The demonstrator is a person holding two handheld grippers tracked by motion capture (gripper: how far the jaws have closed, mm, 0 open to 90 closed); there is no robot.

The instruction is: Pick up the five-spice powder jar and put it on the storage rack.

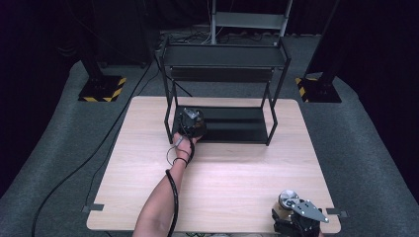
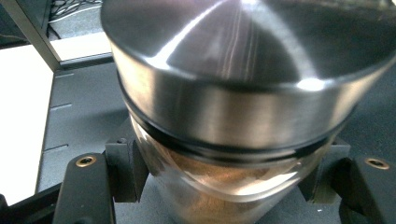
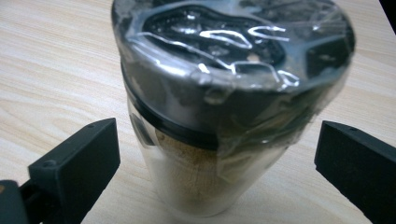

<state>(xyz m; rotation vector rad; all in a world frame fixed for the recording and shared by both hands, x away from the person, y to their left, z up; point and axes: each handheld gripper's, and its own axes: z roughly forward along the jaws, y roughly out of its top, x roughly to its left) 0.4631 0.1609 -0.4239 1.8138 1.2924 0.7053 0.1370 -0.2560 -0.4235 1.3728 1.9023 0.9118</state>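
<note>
- I hold a jar in my left gripper. It is a clear glass cylinder with a brushed-metal lid, and brown powder fills its lower part.
- The two black jaws are clamped on the glass body just below the lid's dark seal ring, one pad on each side.
- In the high view, my left gripper has the jar over the left end of the black rack's bottom shelf, between the rack's left legs. I cannot tell whether the jar's base touches the shelf.
- A second jar stands on the wooden table, well away from the rack, near the table's front right corner. Its lid is wrapped in crinkled clear film.
- My right gripper has its jaws apart, one on each side of this second jar, touching nothing.
- Handling, as I judge it: rigid, smooth glass, breakable, likely slippery under hard pads; the metal lid and powder probably give moderate weight with a heavy top.
- The best hold is on the straight glass wall under the lid, where the seal ring's lip would stop a slide.
- Each jar's long axis runs base to lid, roughly upright, lid up; the held one leans a little toward its camera.
</note>
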